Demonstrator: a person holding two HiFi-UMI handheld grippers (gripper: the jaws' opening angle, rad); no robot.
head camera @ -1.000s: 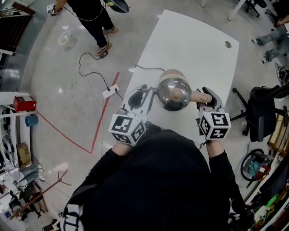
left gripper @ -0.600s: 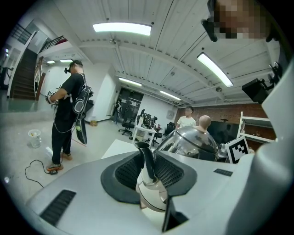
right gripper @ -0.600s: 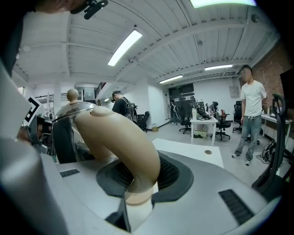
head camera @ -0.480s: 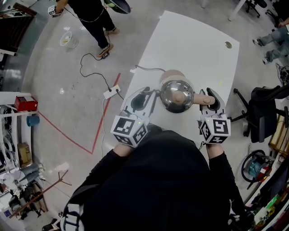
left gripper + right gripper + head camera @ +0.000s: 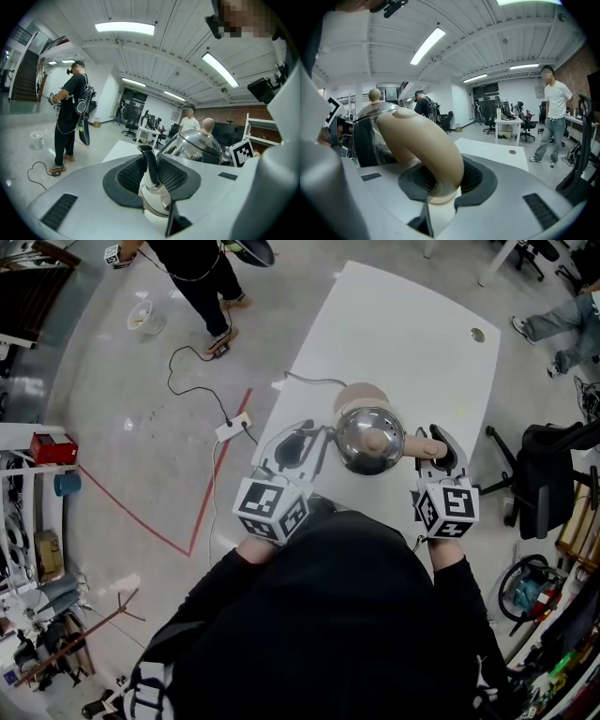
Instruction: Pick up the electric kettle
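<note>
The electric kettle (image 5: 368,439) has a shiny steel body with a beige knob, and it sits over its round beige base (image 5: 352,394) on the white table (image 5: 403,324). My left gripper (image 5: 305,442) is at the kettle's left, shut on the thin steel spout (image 5: 151,166). In the left gripper view the spout stands between the dark pads (image 5: 126,177). At the kettle's right, my right gripper (image 5: 432,445) is shut on the curved beige handle (image 5: 423,140). I cannot tell whether the kettle rests on the base or hangs just above it.
A grey cable (image 5: 305,381) runs from the base off the table's left edge toward a power strip (image 5: 230,430) on the floor. A black office chair (image 5: 539,474) stands right of the table. A person (image 5: 197,277) stands on the floor at the far left.
The kettle has shifted very slightly to the right in the head view. Both grippers keep their places and their holds.
</note>
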